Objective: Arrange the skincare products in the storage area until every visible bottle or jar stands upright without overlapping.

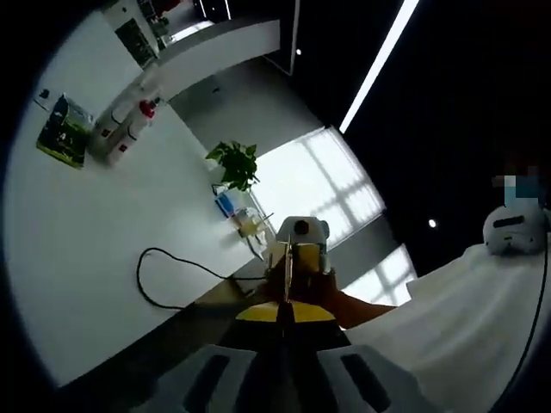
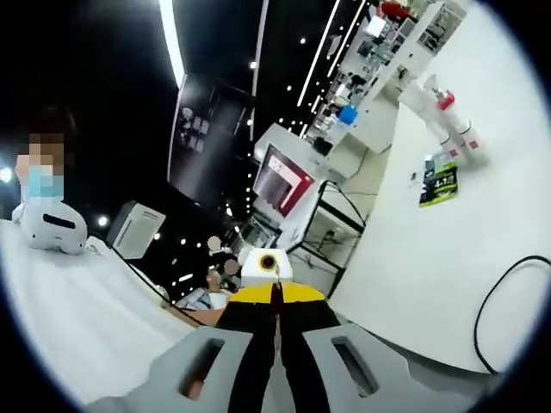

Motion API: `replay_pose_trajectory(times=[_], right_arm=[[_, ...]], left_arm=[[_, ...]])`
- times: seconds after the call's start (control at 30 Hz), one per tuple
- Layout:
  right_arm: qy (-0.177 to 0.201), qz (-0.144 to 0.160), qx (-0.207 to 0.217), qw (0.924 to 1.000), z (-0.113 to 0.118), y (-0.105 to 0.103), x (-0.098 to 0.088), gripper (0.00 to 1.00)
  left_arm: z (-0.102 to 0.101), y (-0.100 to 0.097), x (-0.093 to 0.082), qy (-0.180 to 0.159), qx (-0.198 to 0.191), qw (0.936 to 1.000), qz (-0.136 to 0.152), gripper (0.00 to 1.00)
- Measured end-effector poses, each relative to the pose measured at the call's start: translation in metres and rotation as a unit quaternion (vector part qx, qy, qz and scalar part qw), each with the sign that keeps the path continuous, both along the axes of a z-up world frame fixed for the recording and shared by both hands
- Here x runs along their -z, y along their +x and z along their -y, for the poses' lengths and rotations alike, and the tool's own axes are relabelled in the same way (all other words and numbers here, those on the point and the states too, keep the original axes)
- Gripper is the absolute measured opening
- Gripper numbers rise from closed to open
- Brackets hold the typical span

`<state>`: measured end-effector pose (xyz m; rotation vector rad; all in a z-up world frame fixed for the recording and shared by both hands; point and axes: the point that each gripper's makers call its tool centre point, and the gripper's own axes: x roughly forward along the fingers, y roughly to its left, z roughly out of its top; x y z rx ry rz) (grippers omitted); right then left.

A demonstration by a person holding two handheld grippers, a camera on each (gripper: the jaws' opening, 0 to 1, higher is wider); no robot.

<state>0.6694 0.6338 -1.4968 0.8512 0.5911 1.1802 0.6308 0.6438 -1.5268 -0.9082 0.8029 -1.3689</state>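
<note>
Currently both my left gripper (image 1: 291, 258) and right gripper (image 2: 275, 297) ride jaws-closed and empty, facing each other, well off the white-and-red bottles (image 1: 129, 129) by the counter's (image 1: 77, 258) far edge.

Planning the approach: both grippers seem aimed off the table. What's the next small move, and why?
Probably swing the right gripper toward the white red-capped bottles. They sit far off on the white table beside a green packet, out of reach for now. The right gripper and the left gripper face each other tip to tip, jaws apparently shut on nothing.
</note>
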Motion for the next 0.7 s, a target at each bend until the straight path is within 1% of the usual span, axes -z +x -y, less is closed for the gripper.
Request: replay_pose_trajectory(times=[0.03, 0.13, 0.17, 0.2, 0.23, 0.3, 0.37, 0.43, 0.5, 0.53, 0.57, 0.6, 0.67, 0.7], right_arm=[[-0.001, 0.0, -0.001, 1.0, 0.0, 0.0, 0.0, 0.0], [-0.002, -0.002, 0.007, 1.0, -0.001, 0.004, -0.002, 0.0], [-0.006, -0.001, 0.011, 0.9999, -0.001, 0.006, -0.001, 0.01], [-0.023, 0.005, 0.019, 0.9995, -0.001, 0.009, 0.003, 0.02], [-0.038, 0.012, 0.021, 0.999, 0.0, 0.011, 0.006, 0.02], [-0.053, 0.018, 0.024, 0.9982, 0.0, 0.012, 0.008, 0.04], [-0.076, 0.029, 0.029, 0.9963, 0.003, 0.014, 0.011, 0.04], [-0.096, 0.039, 0.041, 0.9937, 0.008, 0.018, 0.015, 0.08], [-0.113, 0.041, 0.068, 0.9905, 0.014, 0.027, 0.017, 0.14], [-0.123, 0.042, 0.101, 0.9864, 0.021, 0.037, 0.017, 0.17], [-0.127, 0.046, 0.123, 0.9832, 0.026, 0.043, 0.015, 0.19], [-0.121, 0.046, 0.14, 0.9817, 0.03, 0.048, 0.011, 0.22], [-0.116, 0.034, 0.183, 0.9757, 0.043, 0.06, 0.008, 0.27], [-0.122, 0.029, 0.204, 0.971, 0.05, 0.066, 0.009, 0.33]], left_arm=[[0.0, 0.0, 0.0, 0.0, 0.001, 1.0, 0.0, 0.01], [-0.002, 0.004, -0.001, -0.008, -0.004, 0.9998, -0.018, 0.0], [-0.002, 0.007, 0.0, -0.004, -0.008, 0.9997, -0.021, 0.0], [-0.002, 0.007, 0.0, -0.002, -0.01, 0.9997, -0.022, 0.0], [-0.002, 0.008, 0.001, 0.002, -0.01, 0.9995, -0.029, 0.0], [-0.004, 0.012, 0.003, 0.005, -0.016, 0.9992, -0.036, 0.0], [-0.007, 0.015, 0.003, 0.003, -0.02, 0.9987, -0.048, 0.0], [-0.011, 0.019, 0.004, 0.007, -0.025, 0.9984, -0.05, 0.0], [-0.015, 0.024, 0.005, 0.013, -0.028, 0.9982, -0.051, 0.0], [-0.019, 0.029, 0.006, 0.016, -0.034, 0.9978, -0.055, 0.0], [-0.021, 0.032, 0.006, 0.016, -0.035, 0.9976, -0.058, 0.0], [-0.023, 0.034, 0.006, 0.017, -0.036, 0.9976, -0.058, 0.0], [-0.027, 0.039, 0.01, 0.028, -0.043, 0.997, -0.058, 0.0], [-0.03, 0.042, 0.014, 0.037, -0.047, 0.9963, -0.061, 0.0]])
